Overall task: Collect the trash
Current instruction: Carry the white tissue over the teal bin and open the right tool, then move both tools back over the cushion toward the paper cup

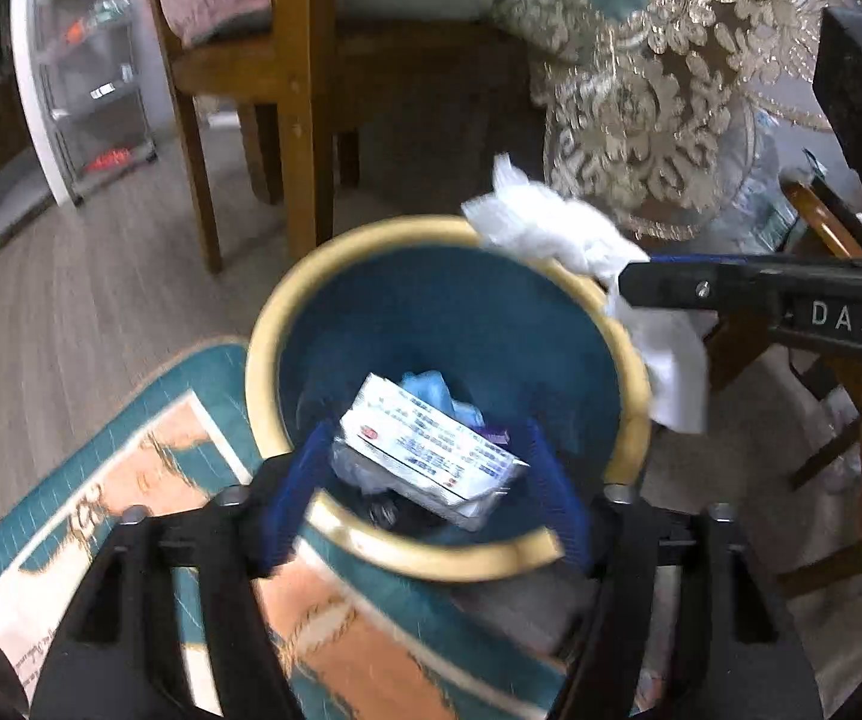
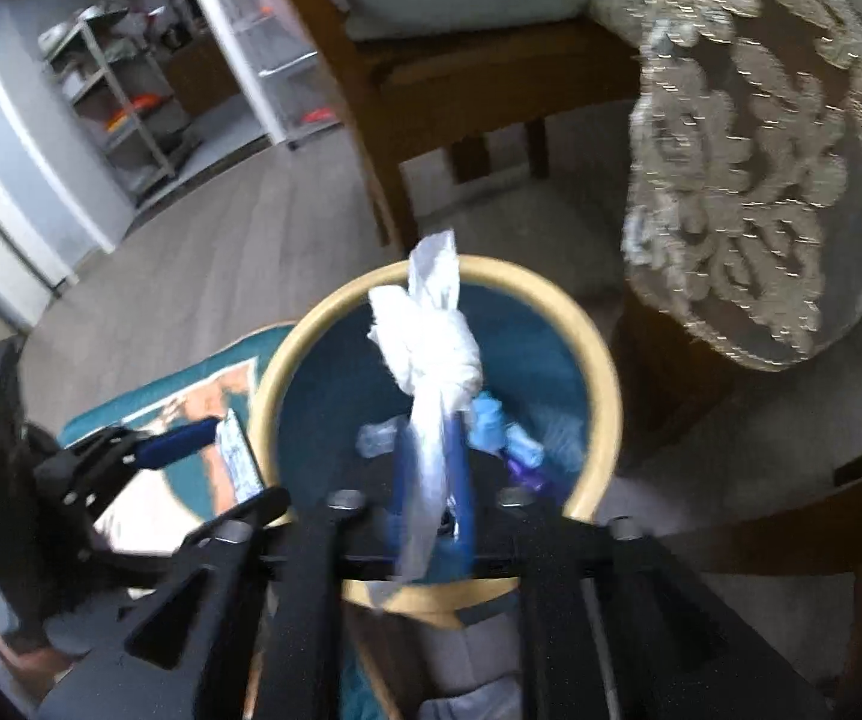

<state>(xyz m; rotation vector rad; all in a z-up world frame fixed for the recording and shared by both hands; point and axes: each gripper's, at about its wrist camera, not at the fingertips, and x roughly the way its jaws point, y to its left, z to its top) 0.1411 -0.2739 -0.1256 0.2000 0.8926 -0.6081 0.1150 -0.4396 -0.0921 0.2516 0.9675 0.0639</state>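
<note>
Over bin (image 1: 263, 360) rim: 2 drops pending.
L gripper (image 1: 425, 480) spread, box (image 1: 431, 450) loose betw fingers; R gripper (image 2: 431, 480) barely parted round tissue (image 2: 431, 348), which may snag or land outside.

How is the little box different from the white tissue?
The box has straight edges and flat sides; the tissue is scrunched and knotted. The box has blue and red printing; the tissue is plain white. The box sits between the left tongs, spread wide; the tissue sits in the much narrower gap of the right tongs. Both are above the blue bin.
</note>
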